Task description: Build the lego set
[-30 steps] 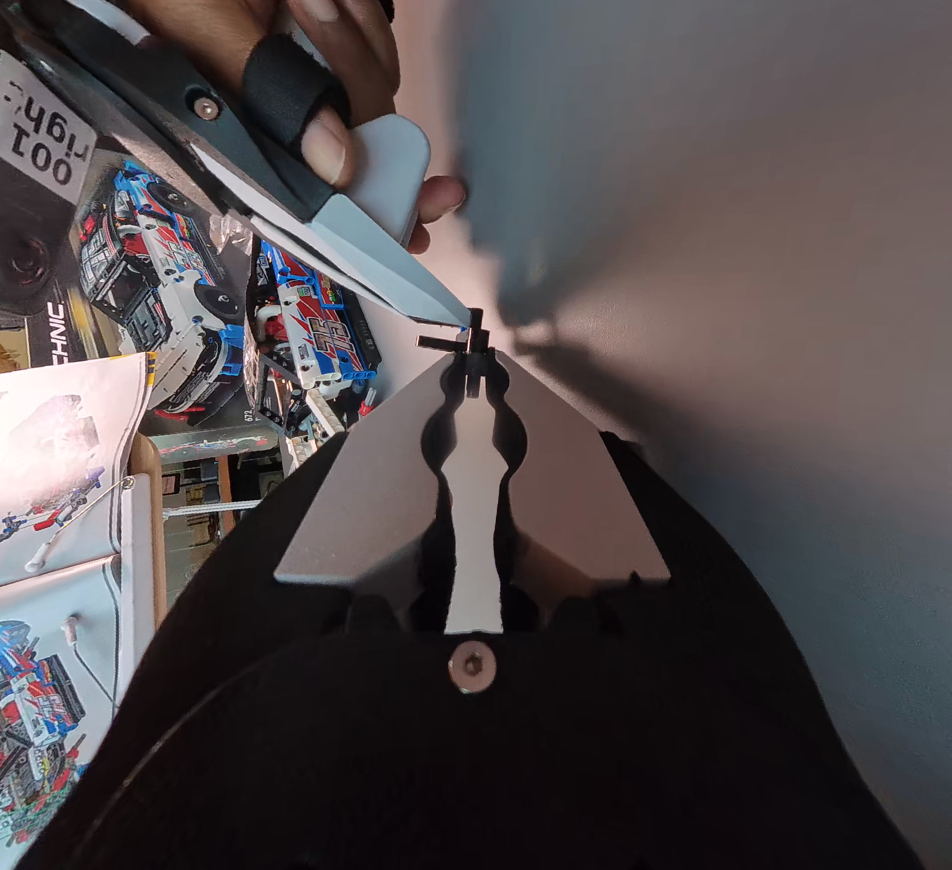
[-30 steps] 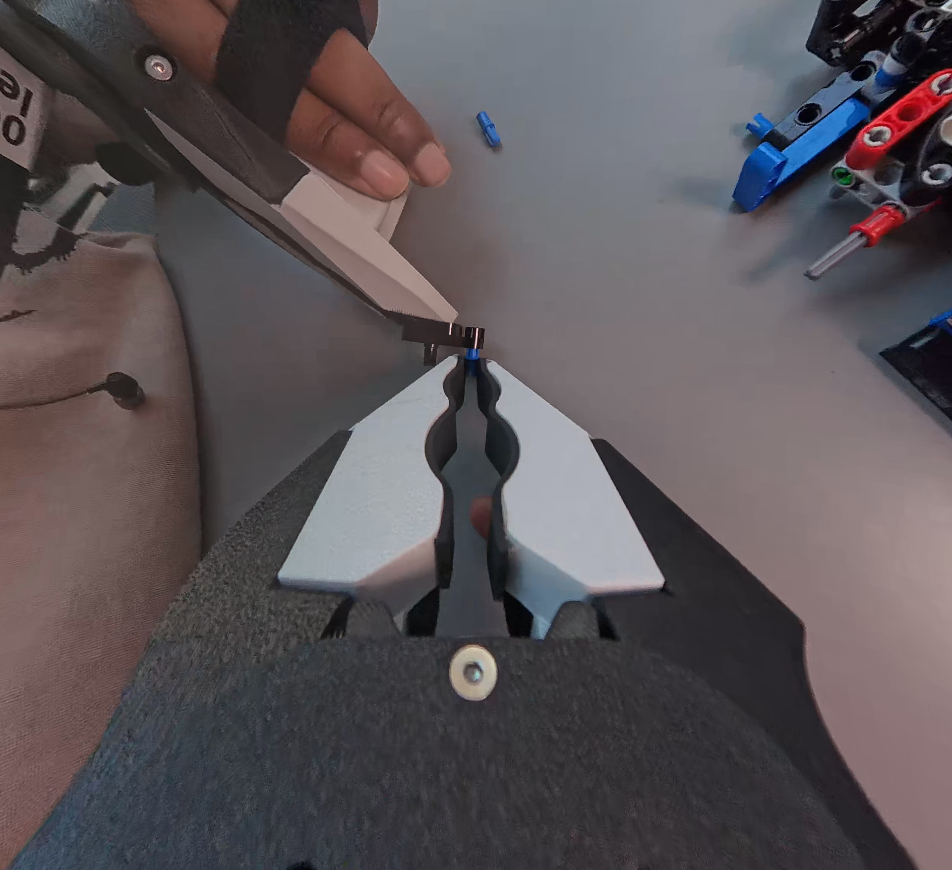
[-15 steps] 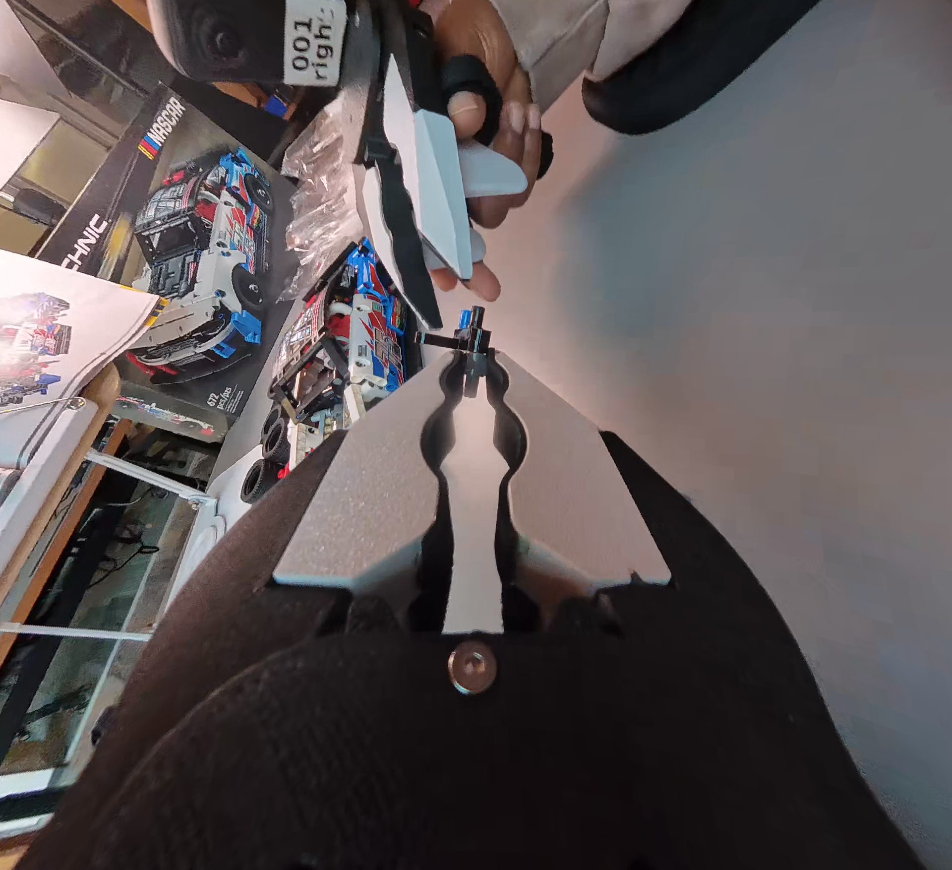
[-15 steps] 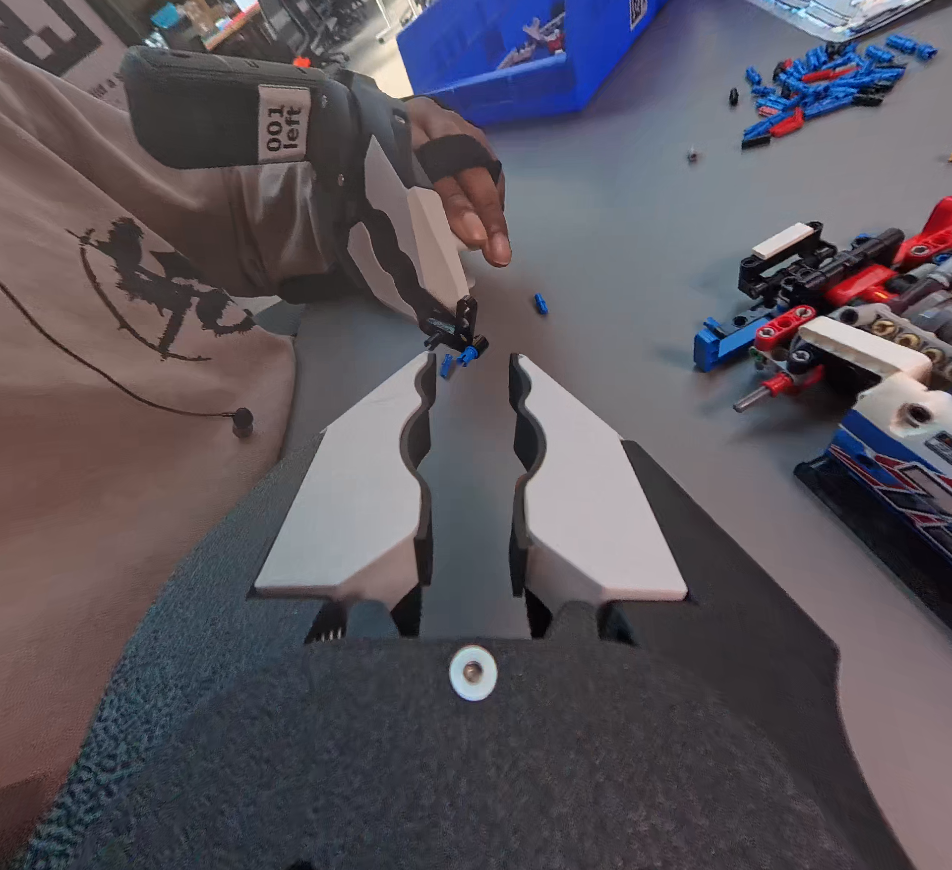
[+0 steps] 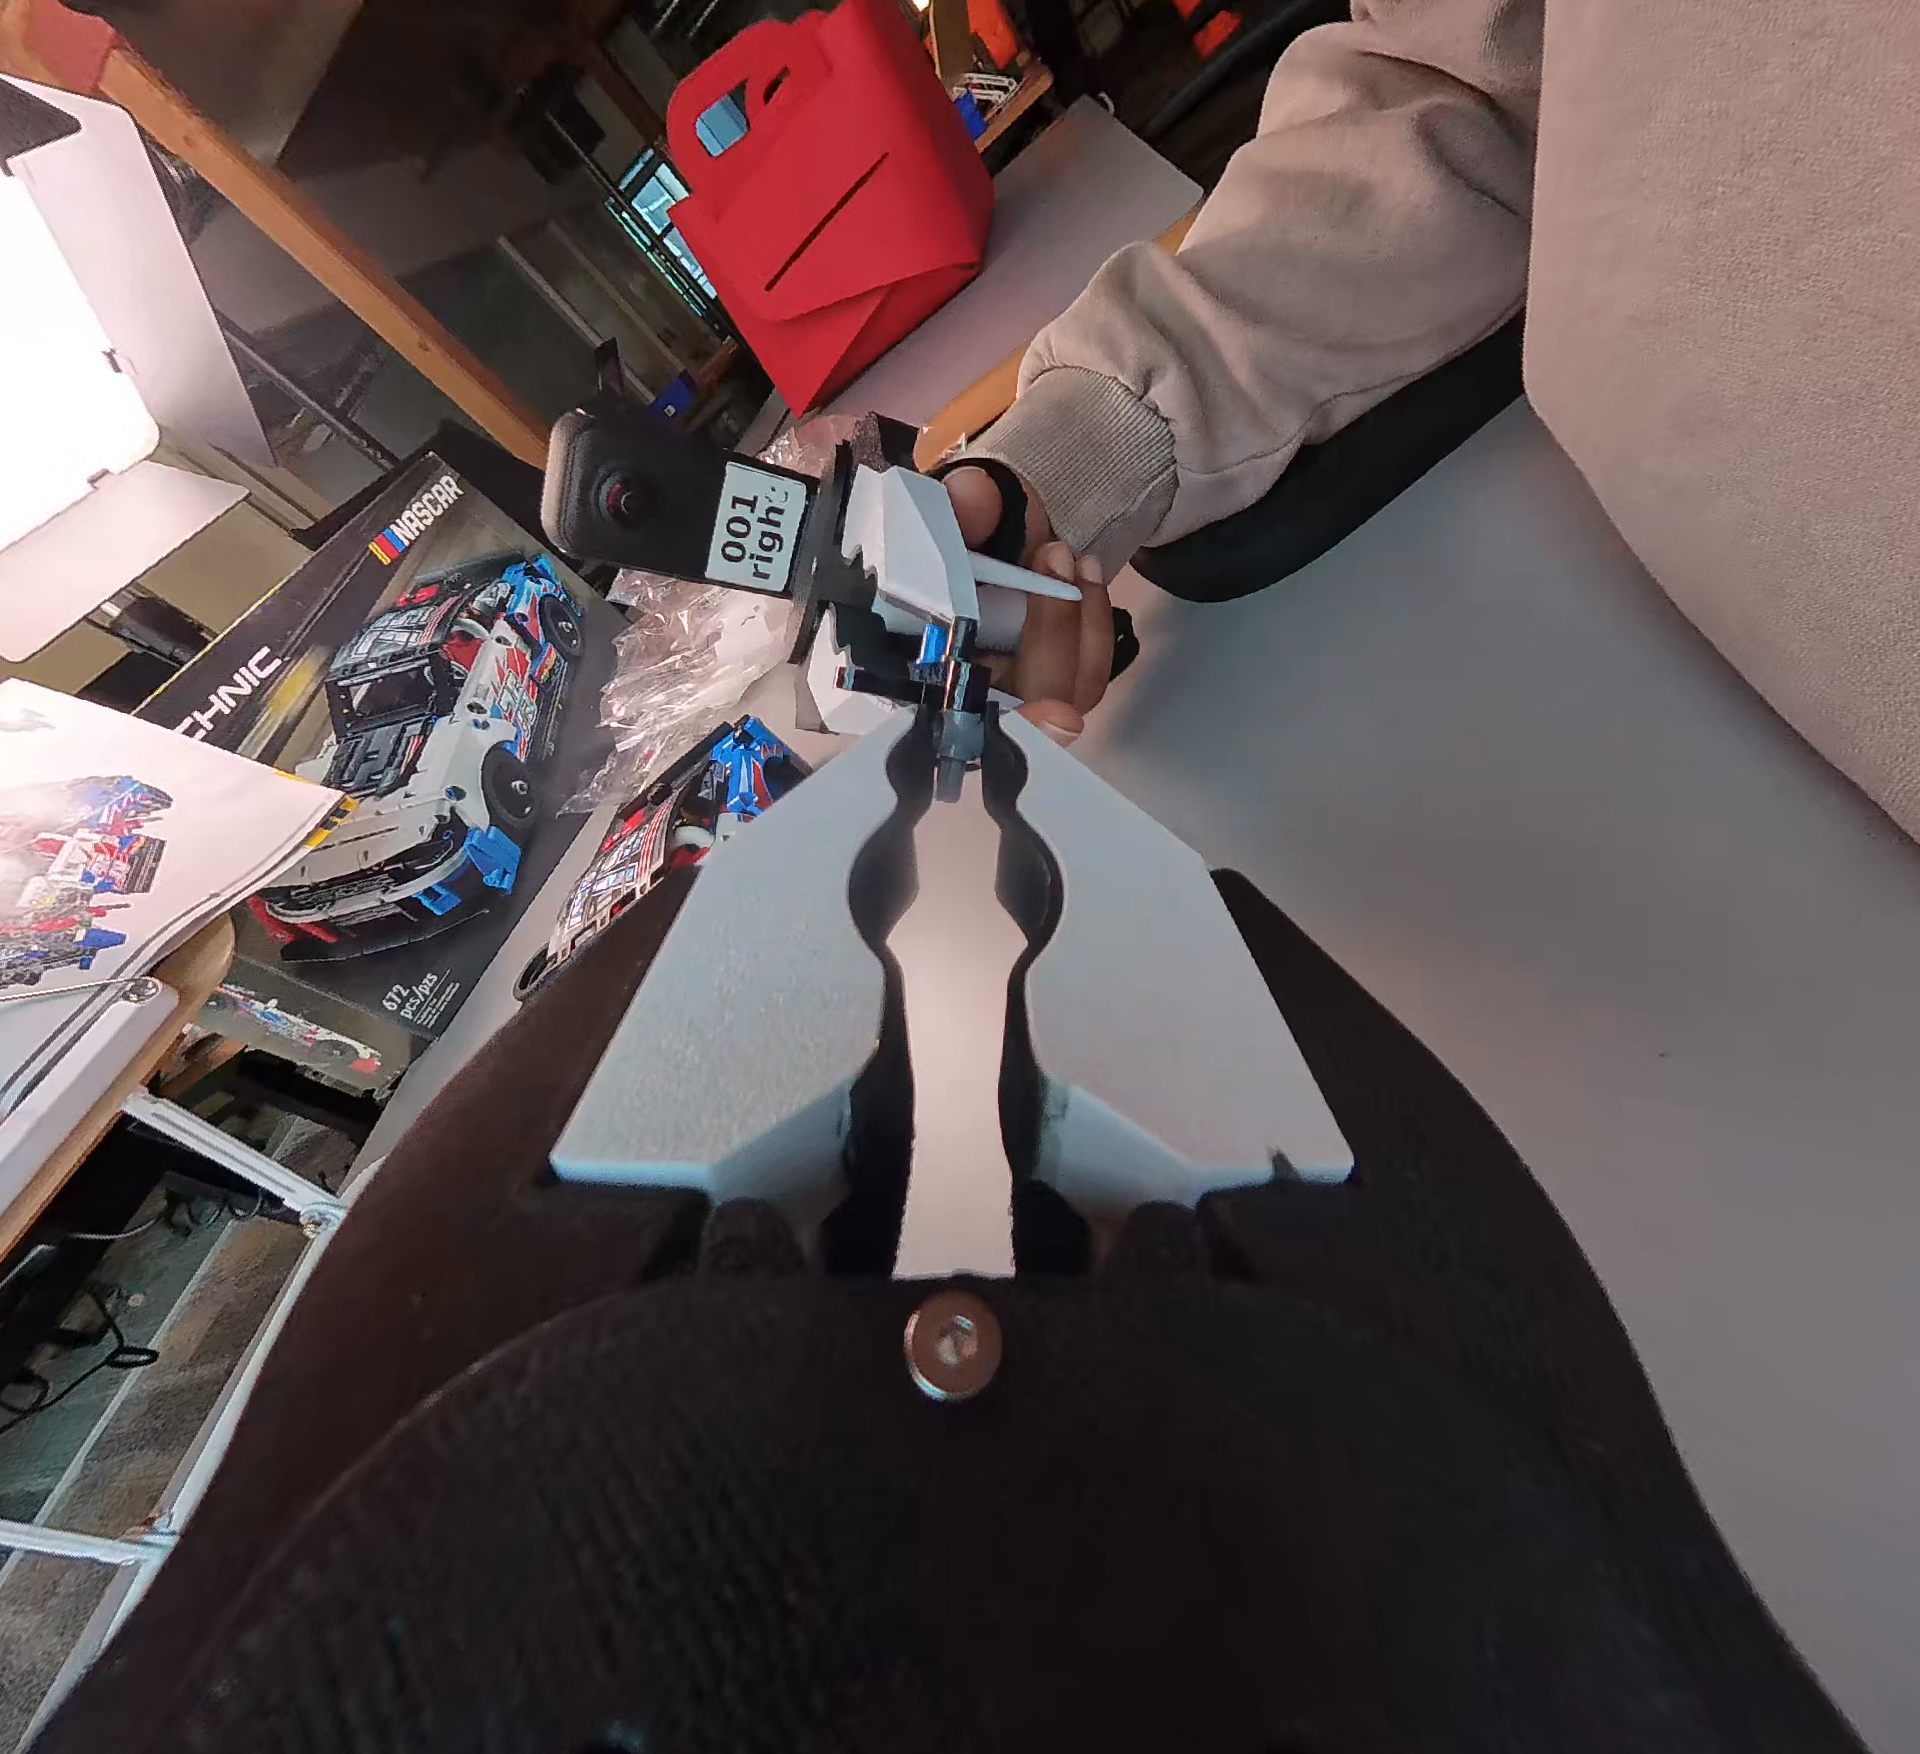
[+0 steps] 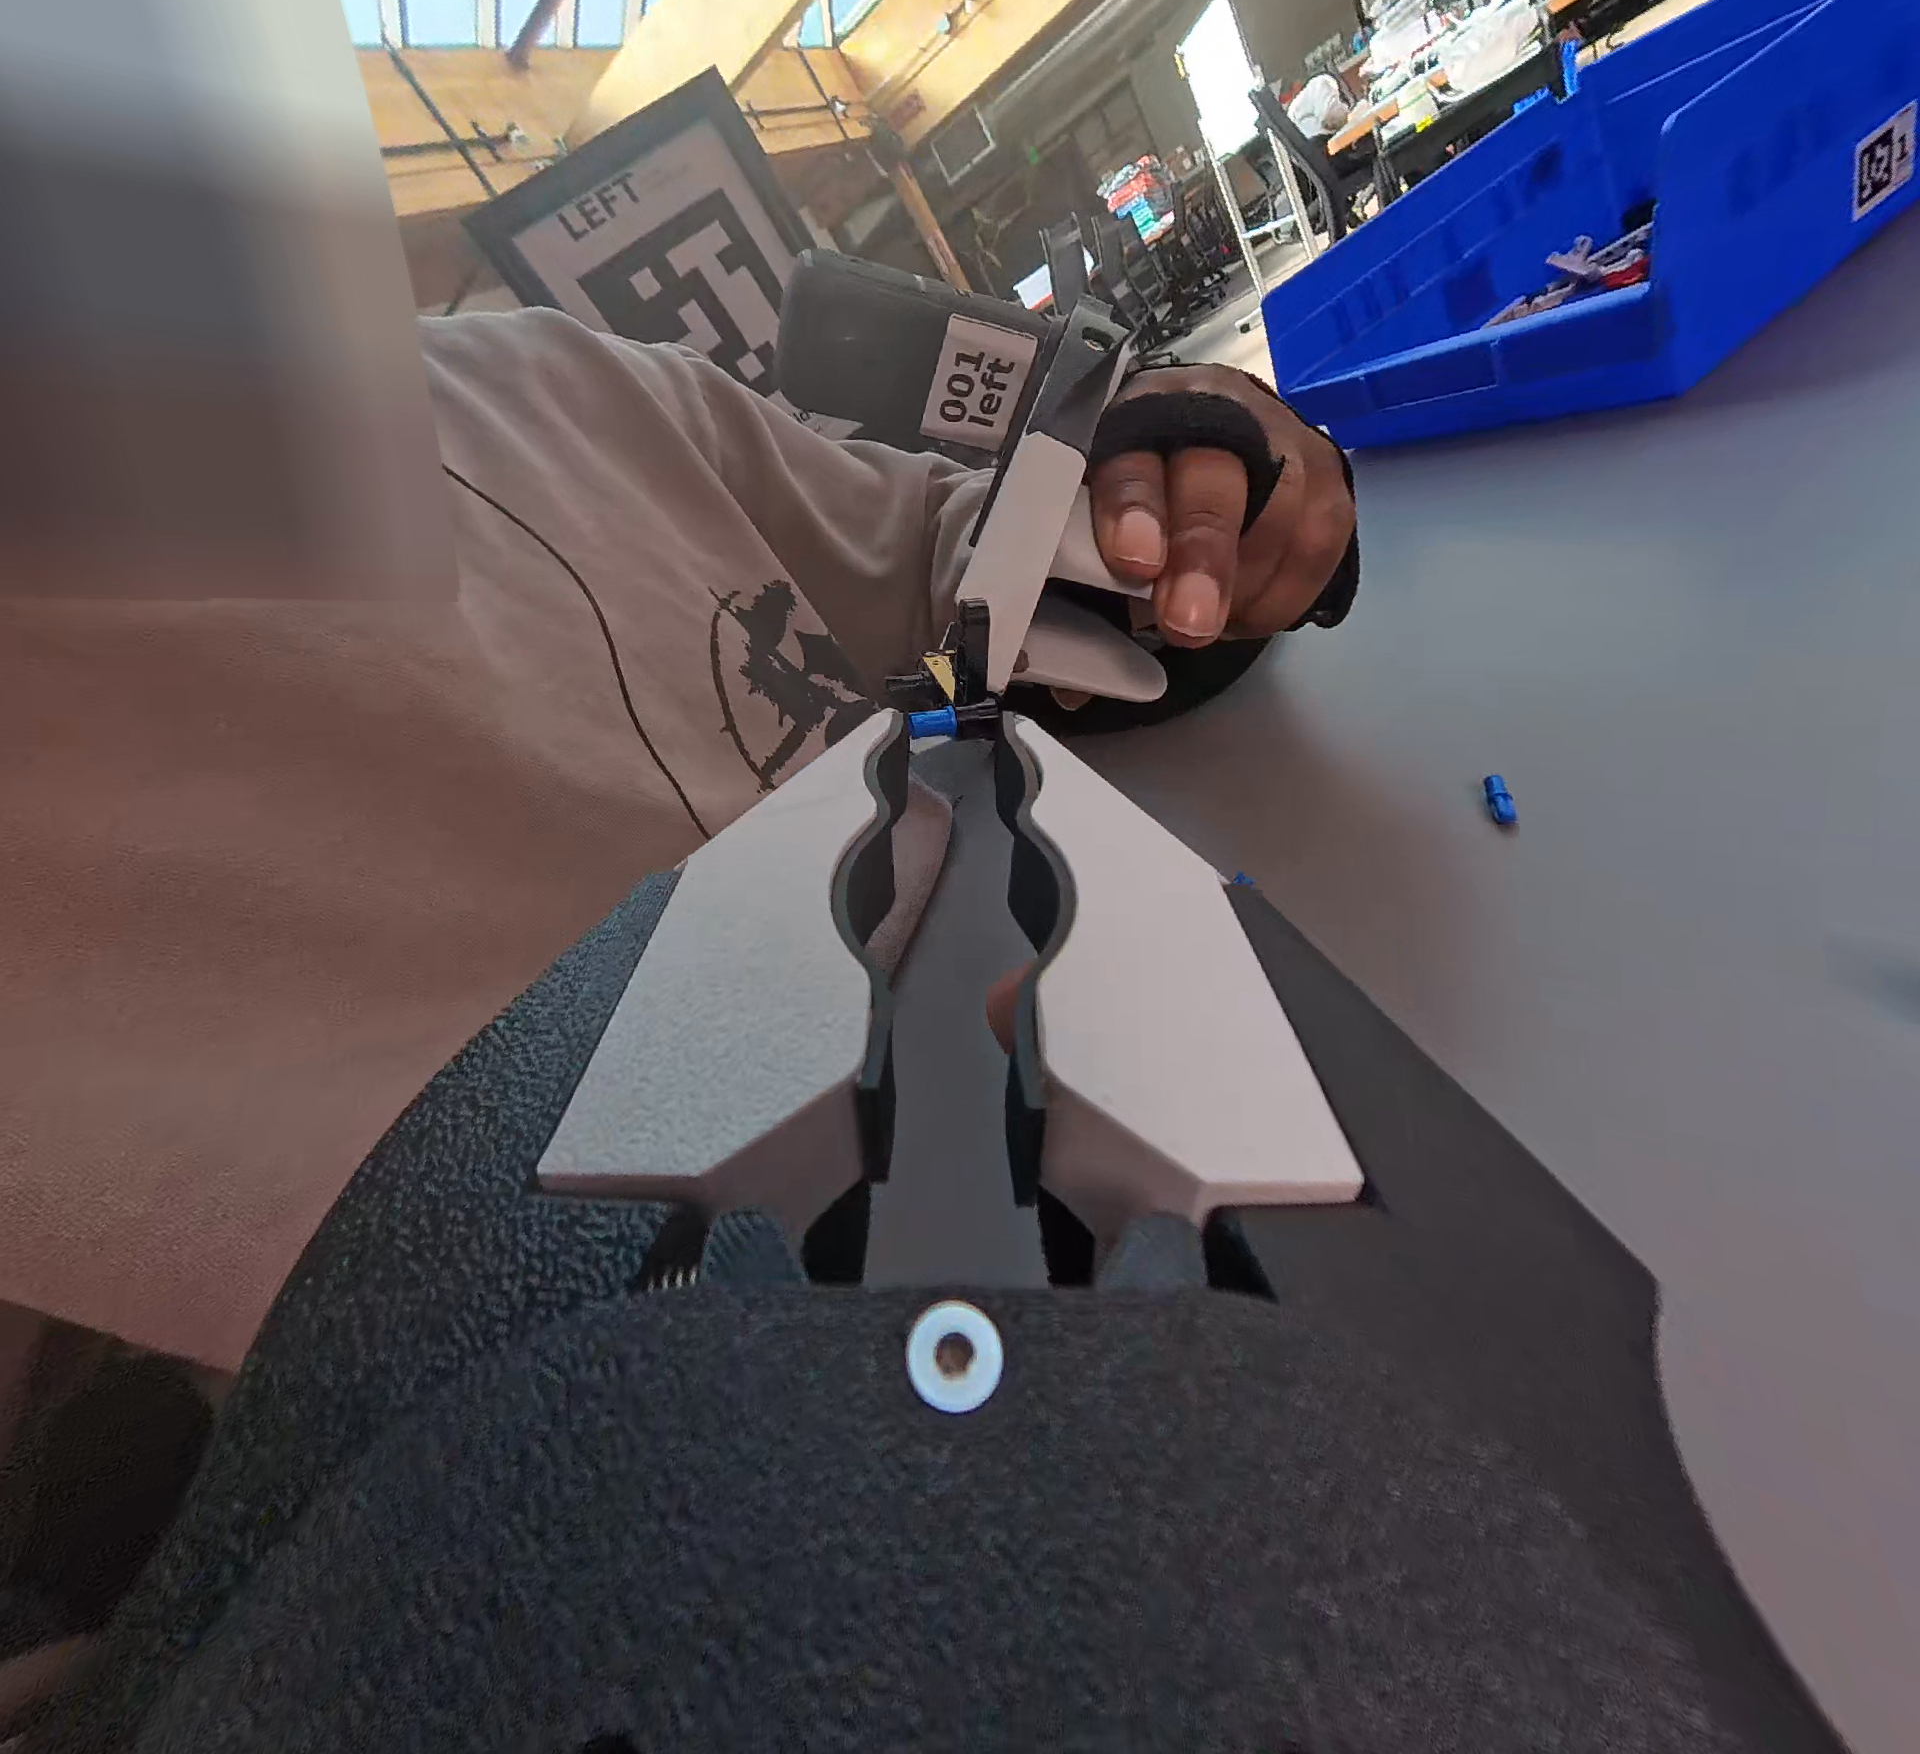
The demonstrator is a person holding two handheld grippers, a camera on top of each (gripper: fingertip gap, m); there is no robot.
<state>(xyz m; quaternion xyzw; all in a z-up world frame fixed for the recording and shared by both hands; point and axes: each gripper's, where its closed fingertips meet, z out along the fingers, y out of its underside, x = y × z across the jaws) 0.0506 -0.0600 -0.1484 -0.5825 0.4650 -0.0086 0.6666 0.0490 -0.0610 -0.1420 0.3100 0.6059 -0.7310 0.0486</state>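
Holding a small black piece (image 5: 951,681) pinched at its tips, left gripper (image 5: 954,743) is narrowed onto a grey stub of it, above the grey desk (image 5: 1558,873). Right gripper (image 6: 948,725) has a narrow gap between the fingers with a blue pin (image 6: 930,723) across the tips; pin looks seated in the black piece (image 6: 961,665). Cannot tell whether the right gripper actually clamps the pin.

Left wrist view only:
- set box (image 5: 416,696) with car artwork, far left
- part-built car (image 5: 675,831) on the desk beside the box
- clear bags (image 5: 686,665)
- open manual (image 5: 125,842)
- red bag (image 5: 831,187) on another table behind
- right gripper (image 5: 914,644) head-on, fingers apart

Right wrist view only:
- 1 loose blue pin (image 6: 1498,798) on the desk, well right of the grippers
- blue bin (image 6: 1610,250) with parts, far right
- left gripper (image 6: 987,655) side-on, gripping the black piece from above
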